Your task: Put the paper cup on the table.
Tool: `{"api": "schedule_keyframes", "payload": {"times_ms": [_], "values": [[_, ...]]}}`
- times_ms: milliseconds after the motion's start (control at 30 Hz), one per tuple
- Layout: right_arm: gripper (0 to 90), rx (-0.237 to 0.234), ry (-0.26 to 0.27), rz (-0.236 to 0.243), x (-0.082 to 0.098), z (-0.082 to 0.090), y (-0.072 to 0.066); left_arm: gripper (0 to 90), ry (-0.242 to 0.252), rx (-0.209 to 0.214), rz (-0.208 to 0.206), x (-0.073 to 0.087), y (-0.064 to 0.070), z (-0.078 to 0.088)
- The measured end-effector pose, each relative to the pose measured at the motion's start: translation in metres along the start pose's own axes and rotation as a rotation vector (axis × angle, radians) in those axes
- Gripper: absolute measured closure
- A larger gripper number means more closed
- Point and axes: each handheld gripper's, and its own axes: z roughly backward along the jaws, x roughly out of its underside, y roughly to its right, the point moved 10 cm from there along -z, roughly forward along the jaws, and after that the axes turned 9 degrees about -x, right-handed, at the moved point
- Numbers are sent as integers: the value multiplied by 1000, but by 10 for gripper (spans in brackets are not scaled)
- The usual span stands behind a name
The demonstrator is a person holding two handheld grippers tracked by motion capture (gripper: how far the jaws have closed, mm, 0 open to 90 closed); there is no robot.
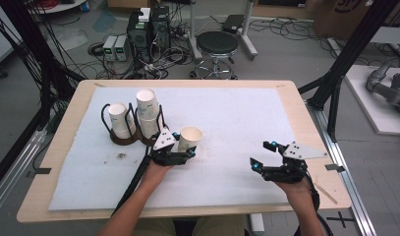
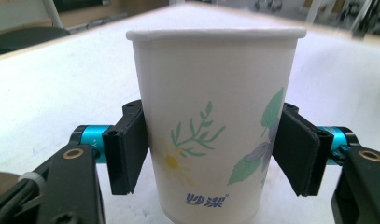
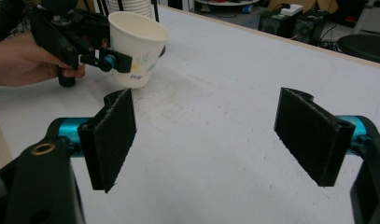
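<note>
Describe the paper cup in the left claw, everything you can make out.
The paper cup is white, with a rolled rim, printed green sprigs, a daisy and blue characters near the base. It stands upright and open-topped between the left claw's black jaws, which press its two sides at mid-height. It is on or just above the white mat, right of the cup holders. Its inside is not visible.

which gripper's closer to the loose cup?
Left. The left gripper has its jaws on either side of the cup; the right gripper sits open, well off to the cup's right.
</note>
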Motion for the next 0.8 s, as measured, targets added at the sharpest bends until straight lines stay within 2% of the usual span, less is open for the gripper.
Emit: {"api": "schedule_keyframes", "payload": {"times_ms": [133, 367, 600, 800], "values": [[214, 1, -3, -1, 1, -1, 0, 326, -47, 5, -38, 7, 2, 1], [214, -4, -7, 2, 0, -4, -2, 329, -59, -3, -56, 11, 3, 7], [214, -6, -18, 2, 2, -6, -3, 328, -78, 2, -45, 17, 1, 15], [214, -7, -20, 5, 3, -6, -4, 325, -115, 8, -39, 22, -1, 20]]}}
